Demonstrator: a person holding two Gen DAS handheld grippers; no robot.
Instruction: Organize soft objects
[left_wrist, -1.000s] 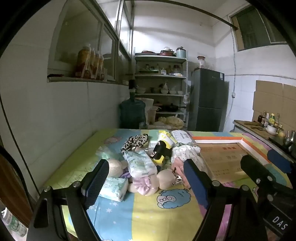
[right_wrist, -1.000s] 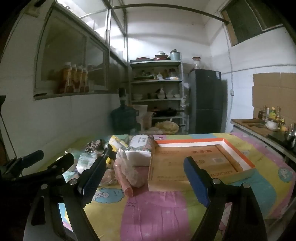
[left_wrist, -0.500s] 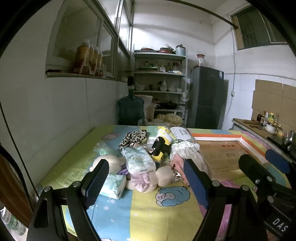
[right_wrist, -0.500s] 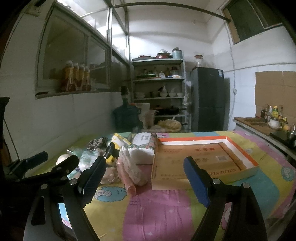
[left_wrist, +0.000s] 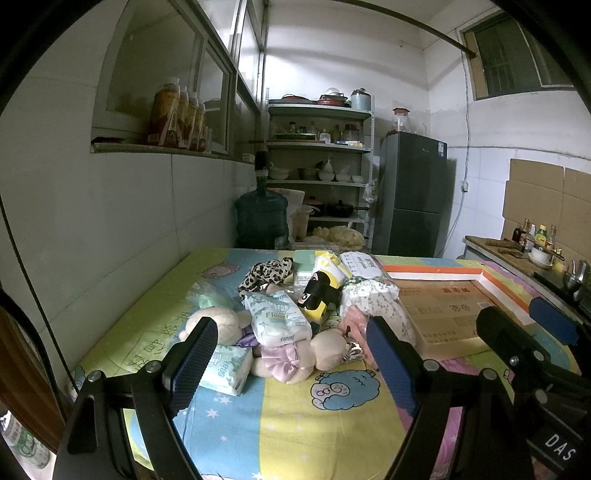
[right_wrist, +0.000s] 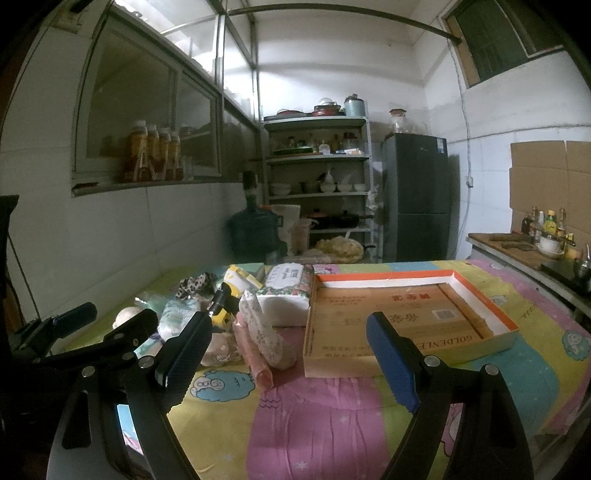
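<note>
With nothing yet picked, the left gripper (left_wrist: 288, 363) and right gripper (right_wrist: 288, 360) hovered wide and empty before the heap of soft packs and plush toys (left_wrist: 291, 314) beside the shallow orange-rimmed cardboard tray (right_wrist: 406, 314), so the next move called for closing on one piece.

This is a home kitchen or pantry room with white tiled walls. At the centre back stands a metal shelf rack (left_wrist: 319, 162) loaded with bowls, pots and jars, a dark refrigerator (left_wrist: 413, 194) to its right and a large water jug (left_wrist: 261, 221) to its left. At the right edge a counter (left_wrist: 517, 254) holds condiment bottles, and juice bottles (left_wrist: 177, 118) line a window ledge at upper left.
</note>
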